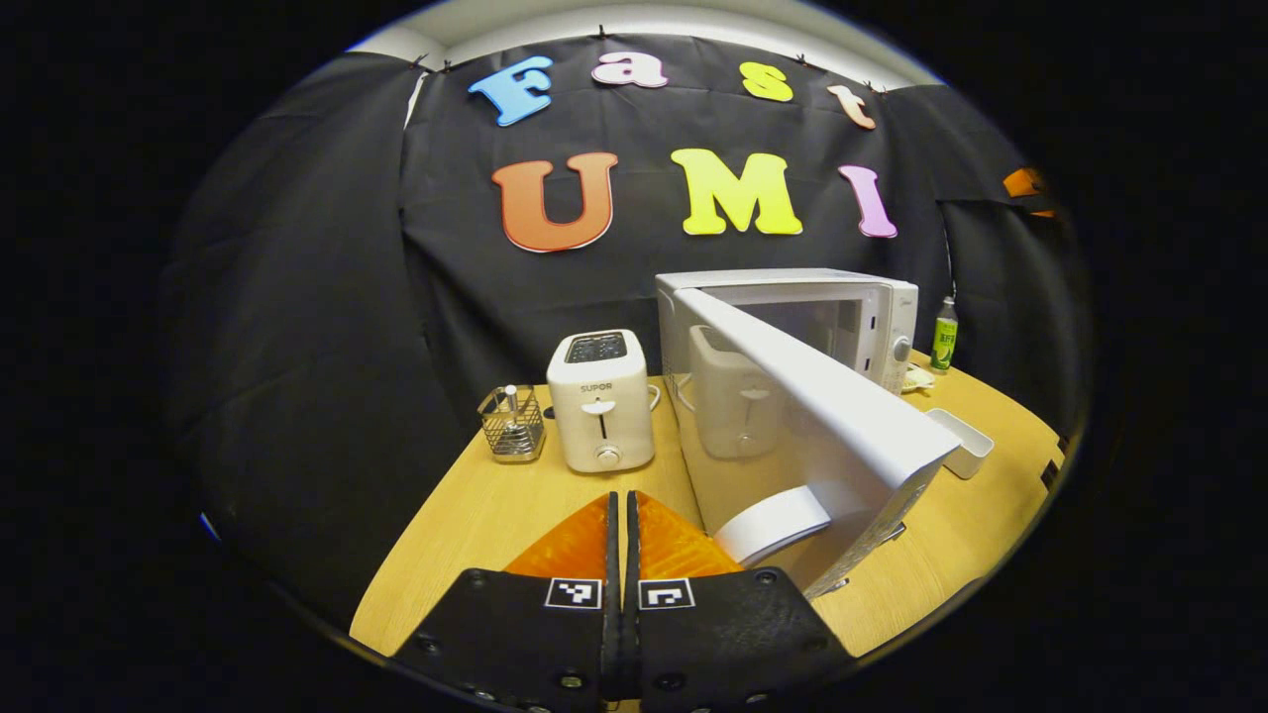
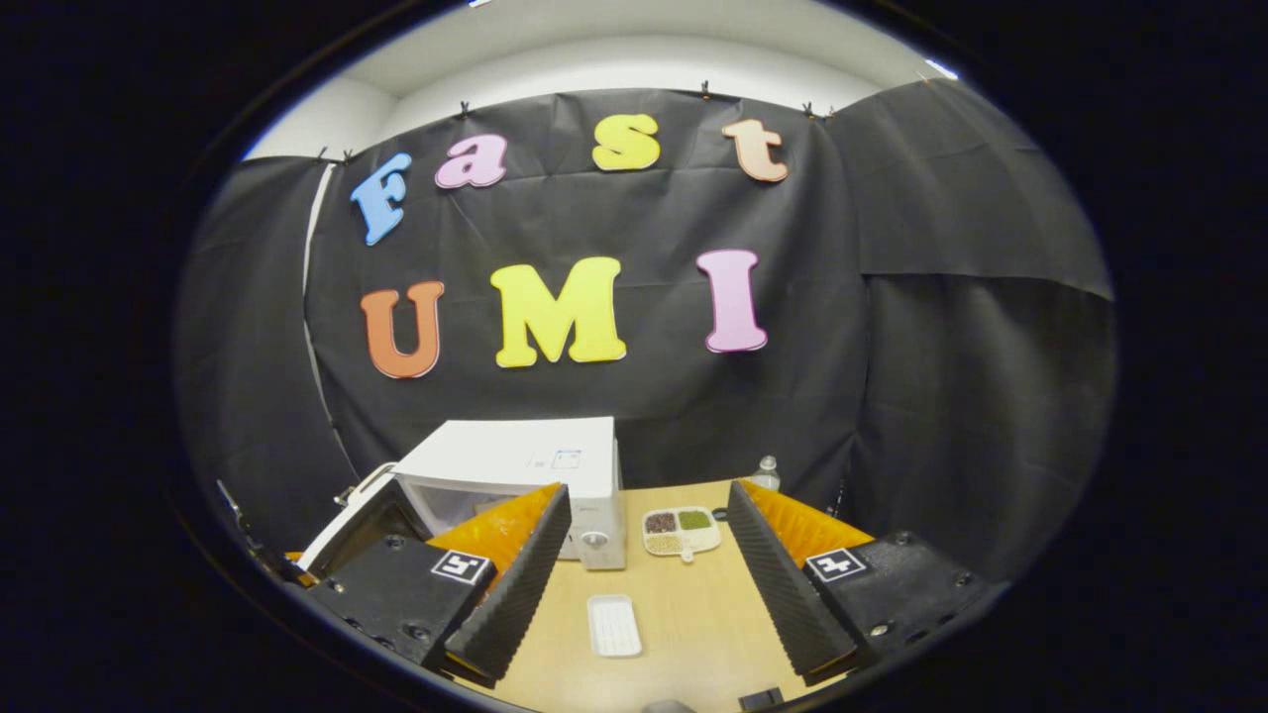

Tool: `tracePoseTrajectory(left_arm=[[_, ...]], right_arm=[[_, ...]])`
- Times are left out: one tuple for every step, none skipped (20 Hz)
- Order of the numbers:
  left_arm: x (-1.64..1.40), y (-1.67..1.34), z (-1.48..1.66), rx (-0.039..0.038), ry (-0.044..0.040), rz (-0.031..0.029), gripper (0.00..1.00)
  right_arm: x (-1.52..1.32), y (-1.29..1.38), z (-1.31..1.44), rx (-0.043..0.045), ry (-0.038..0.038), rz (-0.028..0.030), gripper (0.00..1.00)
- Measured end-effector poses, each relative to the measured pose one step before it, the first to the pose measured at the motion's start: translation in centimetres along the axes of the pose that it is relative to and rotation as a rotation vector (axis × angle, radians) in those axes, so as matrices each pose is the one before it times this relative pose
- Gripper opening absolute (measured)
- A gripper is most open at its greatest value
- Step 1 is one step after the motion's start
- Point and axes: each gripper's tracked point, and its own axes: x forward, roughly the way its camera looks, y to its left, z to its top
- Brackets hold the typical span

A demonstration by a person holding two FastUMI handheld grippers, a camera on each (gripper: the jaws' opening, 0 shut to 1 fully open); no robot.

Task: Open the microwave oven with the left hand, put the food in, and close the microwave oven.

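While your left gripper sits pressed together near the open microwave door, your right gripper gapes wide, empty, above the white tray.

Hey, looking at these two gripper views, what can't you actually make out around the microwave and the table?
- Microwave cavity, left gripper view: the open door hides most of it.
- White tray, left gripper view: partly behind the door, contents unseen.
- Divided food dish, right gripper view: too small to identify the foods.
- Bottle, right gripper view: mostly behind the right gripper.
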Motion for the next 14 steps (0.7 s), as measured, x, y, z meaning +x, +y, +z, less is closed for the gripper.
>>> tracePoseTrajectory(left_arm=[[0.089, -0.714, 0.192, 0.00801, 0.00132, -0.00889, 0.0], [-0.097, -0.86, 0.121, 0.00712, -0.00508, -0.01163, 0.0], [0.113, -0.948, 0.259, 0.00729, -0.00579, -0.01327, 0.0], [0.026, -1.03, 0.133, 0.00597, -0.00025, -0.01415, 0.0], [0.057, -0.917, 0.176, 0.00527, -0.00161, -0.00997, 0.0], [0.256, -0.945, 0.086, 0.00624, 0.00114, -0.01446, 0.0], [0.118, -0.806, 0.094, 0.00896, 0.00021, -0.00631, 0.0], [0.151, -0.944, 0.116, 0.0079, 0.00222, -0.00989, 0.0], [0.129, -0.778, 0.167, 0.00845, 0.00074, -0.00687, 0.0], [0.305, -1.06, 0.05, 0.0043, 0.00322, -0.01141, 0.0], [0.321, -1.003, 0.3, 0.00262, -0.00616, -0.01131, 0.0], [0.223, -0.834, 0.283, 0.00189, -0.00212, -0.01348, 0.0], [0.326, -0.94, 0.381, 0.00043, -0.00277, -0.01098, 0.0], [0.301, -0.78, 0.298, 0.00433, -0.00487, -0.00996, 0.0]], right_arm=[[0.015, -0.12, 0.041, 0.00384, 0.00154, 0.00289, 1.0], [0.023, -0.075, -0.031, 0.00511, 0.00236, 0.0024, 0.92], [0.003, -0.123, -0.004, 0.00344, 0.00152, 0.00449, 0.92], [-0.06, -0.239, -0.022, 0.00102, 0.00062, 0.00105, 0.92], [0.028, -0.241, 0.081, 0.00061, -0.00131, 0.00324, 0.92], [-0.011, -0.189, -0.01, -0.00037, 0.00188, 0.00334, 0.92], [0.084, -0.263, 0.104, -0.00046, -0.00096, 0.00072, 1.0], [0.042, -0.342, 0.083, 0.00145, -0.00111, 0.00014, 0.92], [0.138, -0.279, 0.129, 0.00226, -0.00108, 0.00183, 0.92], [0.099, -0.311, -0.035, 0.00357, 0.0023, 0.00004, 0.92], [0.087, -0.164, 0.144, 0.00394, -0.00111, 0.00404, 0.92], [0.086, -0.174, 0.124, 0.0007, -0.00105, 0.00195, 0.92], [0.066, -0.162, 0.154, -0.00148, -0.00267, 0.00628, 0.92], [0.079, -0.269, 0.069, -0.00271, -0.00196, 0.00254, 0.92]])
